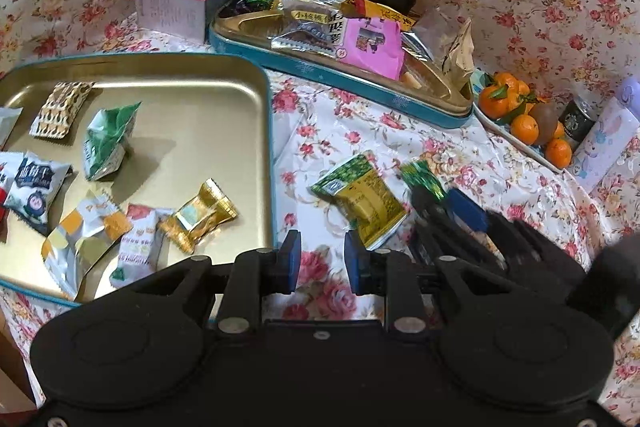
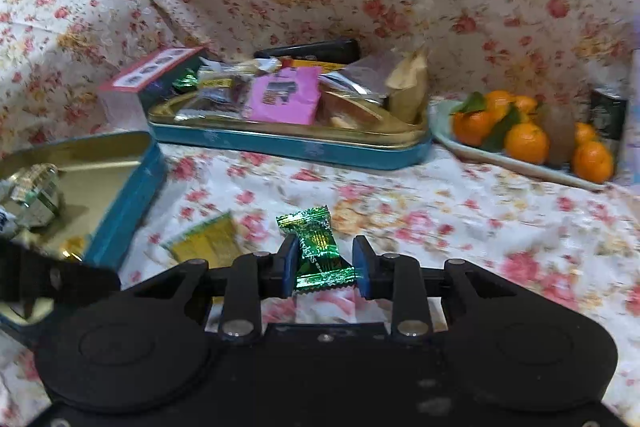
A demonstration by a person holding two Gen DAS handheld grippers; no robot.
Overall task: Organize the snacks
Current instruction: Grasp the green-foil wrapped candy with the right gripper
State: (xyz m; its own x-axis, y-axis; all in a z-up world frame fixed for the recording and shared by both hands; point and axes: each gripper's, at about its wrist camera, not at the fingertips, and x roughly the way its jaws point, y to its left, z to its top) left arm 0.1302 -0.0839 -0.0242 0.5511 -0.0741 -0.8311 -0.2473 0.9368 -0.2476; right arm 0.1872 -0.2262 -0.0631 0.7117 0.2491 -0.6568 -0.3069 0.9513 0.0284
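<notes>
Right tongs pinch the green foil candy, long axis along the fingers; left tongs, narrow and empty, sit nearest the yellow-green packet.

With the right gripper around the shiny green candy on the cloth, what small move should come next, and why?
Probably finish closing the right gripper on the green candy and lift it. The candy lies between the blue pads on the floral cloth, beside the yellow-green packet and outside the open tin where sorted snacks lie.
</notes>
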